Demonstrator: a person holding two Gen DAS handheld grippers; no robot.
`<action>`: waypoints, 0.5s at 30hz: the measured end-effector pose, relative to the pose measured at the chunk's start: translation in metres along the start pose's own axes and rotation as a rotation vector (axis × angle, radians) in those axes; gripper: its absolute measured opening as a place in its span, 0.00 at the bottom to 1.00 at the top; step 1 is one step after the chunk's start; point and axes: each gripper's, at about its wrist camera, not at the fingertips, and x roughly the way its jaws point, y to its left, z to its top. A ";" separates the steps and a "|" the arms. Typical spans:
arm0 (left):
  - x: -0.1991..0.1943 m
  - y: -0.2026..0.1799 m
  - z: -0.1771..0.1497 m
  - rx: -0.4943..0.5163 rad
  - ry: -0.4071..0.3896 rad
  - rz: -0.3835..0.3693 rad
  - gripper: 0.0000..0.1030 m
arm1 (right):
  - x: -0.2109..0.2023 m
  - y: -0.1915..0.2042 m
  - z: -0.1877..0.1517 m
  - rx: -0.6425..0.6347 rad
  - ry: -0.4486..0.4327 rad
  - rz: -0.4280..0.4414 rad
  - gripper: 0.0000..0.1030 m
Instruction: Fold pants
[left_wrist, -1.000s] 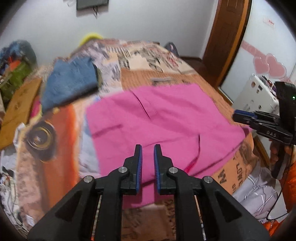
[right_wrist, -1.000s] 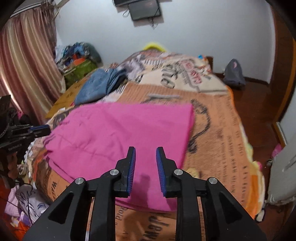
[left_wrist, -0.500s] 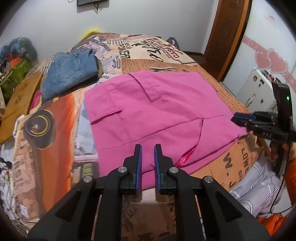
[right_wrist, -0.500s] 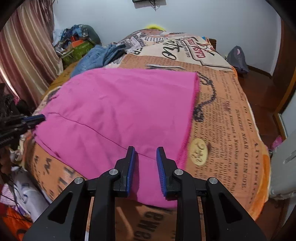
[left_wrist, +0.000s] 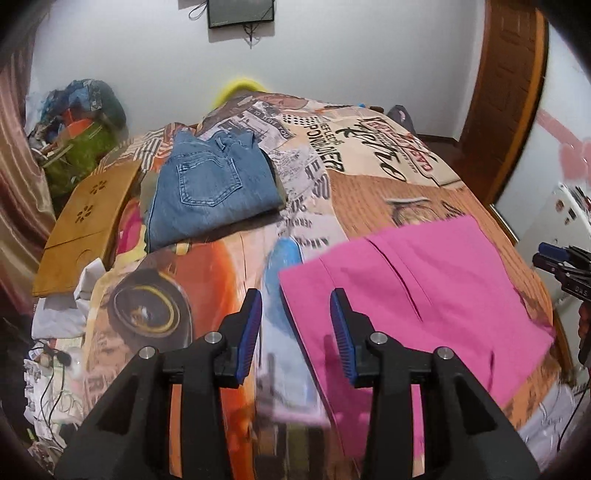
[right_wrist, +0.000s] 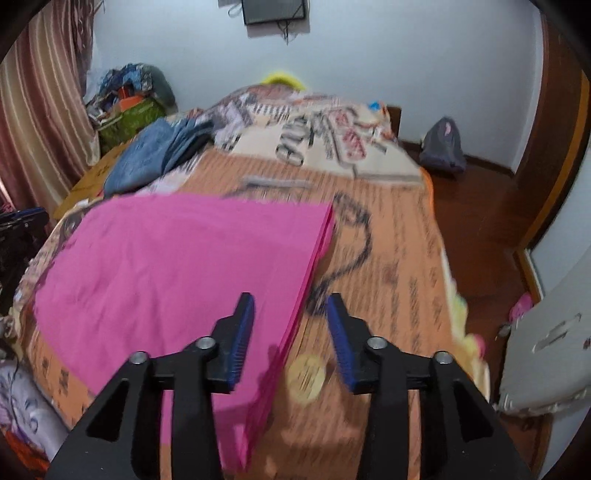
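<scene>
Pink pants (left_wrist: 417, 291) lie folded flat on the bed, near its front edge; they also show in the right wrist view (right_wrist: 177, 269). My left gripper (left_wrist: 295, 332) is open and empty, raised above the pants' left edge. My right gripper (right_wrist: 290, 332) is open and empty, raised above the pants' right edge, where the stacked layers show. The right gripper's tip (left_wrist: 554, 258) appears at the far right of the left wrist view, and the left gripper's tip (right_wrist: 22, 218) at the far left of the right wrist view.
Folded blue jeans (left_wrist: 210, 192) lie at the back left of the printed bedspread (left_wrist: 369, 177). A wooden board (left_wrist: 85, 221) and a pile of clutter (left_wrist: 81, 125) lie left of the bed. A grey bag (right_wrist: 443, 147) sits on the floor, a white appliance (right_wrist: 546, 350) at right.
Both grippers have opened from nearly shut and drawn back and up from the pants. The left view has swung left, the right view right. The pants lie where they were.
</scene>
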 end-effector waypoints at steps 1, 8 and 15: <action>0.006 0.001 0.004 -0.004 0.007 -0.005 0.37 | 0.003 -0.001 0.006 -0.005 -0.009 -0.008 0.42; 0.060 0.005 0.015 -0.035 0.116 -0.063 0.43 | 0.043 -0.020 0.041 0.010 -0.004 -0.003 0.42; 0.092 0.009 0.007 -0.065 0.185 -0.111 0.52 | 0.087 -0.030 0.057 0.035 0.049 0.029 0.42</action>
